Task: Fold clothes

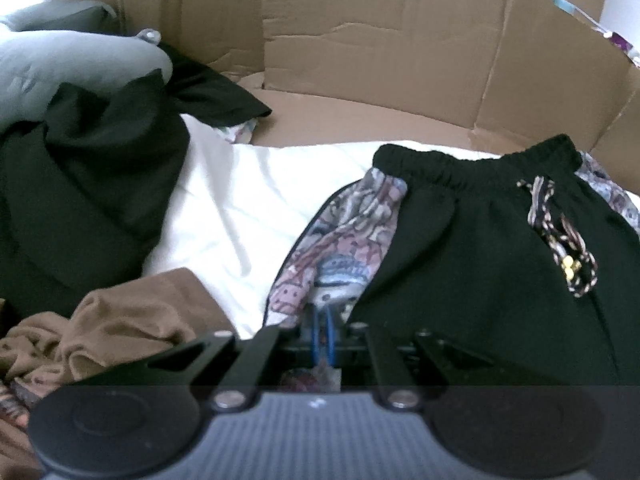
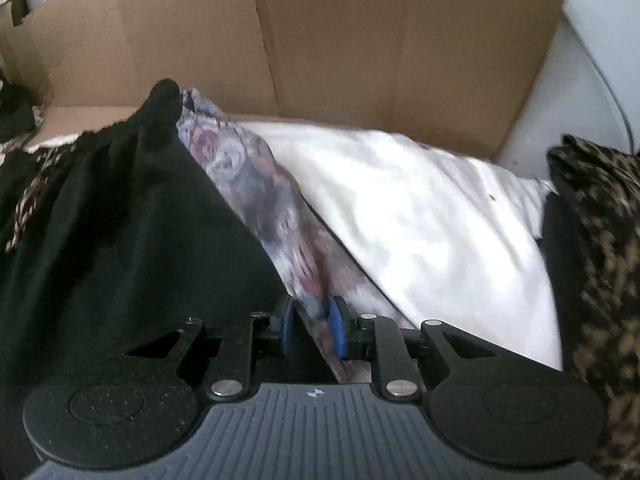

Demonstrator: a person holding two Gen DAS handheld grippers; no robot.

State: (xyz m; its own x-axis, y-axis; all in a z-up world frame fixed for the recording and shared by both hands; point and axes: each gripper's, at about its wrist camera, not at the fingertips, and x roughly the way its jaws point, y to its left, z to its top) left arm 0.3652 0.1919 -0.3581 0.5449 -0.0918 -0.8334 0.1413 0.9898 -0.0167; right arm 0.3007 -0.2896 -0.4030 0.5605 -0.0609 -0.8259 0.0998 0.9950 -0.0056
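Black shorts (image 1: 480,248) with patterned side panels, an elastic waistband and a braided drawstring (image 1: 560,236) lie on a white sheet (image 1: 248,200). My left gripper (image 1: 322,332) is shut on the left patterned panel (image 1: 336,248) near the hem. In the right wrist view the same shorts (image 2: 120,240) spread to the left, and my right gripper (image 2: 312,328) is shut on the right patterned panel (image 2: 256,184), with the cloth pinched between the blue pads (image 2: 337,326). The lower hem is hidden behind both grippers.
A heap of black garments (image 1: 88,184) and a grey-green one (image 1: 60,68) lies at the left, with brown cloth (image 1: 128,328) in front. Cardboard walls (image 1: 380,52) stand behind the sheet. A leopard-print cloth (image 2: 600,260) lies at the right.
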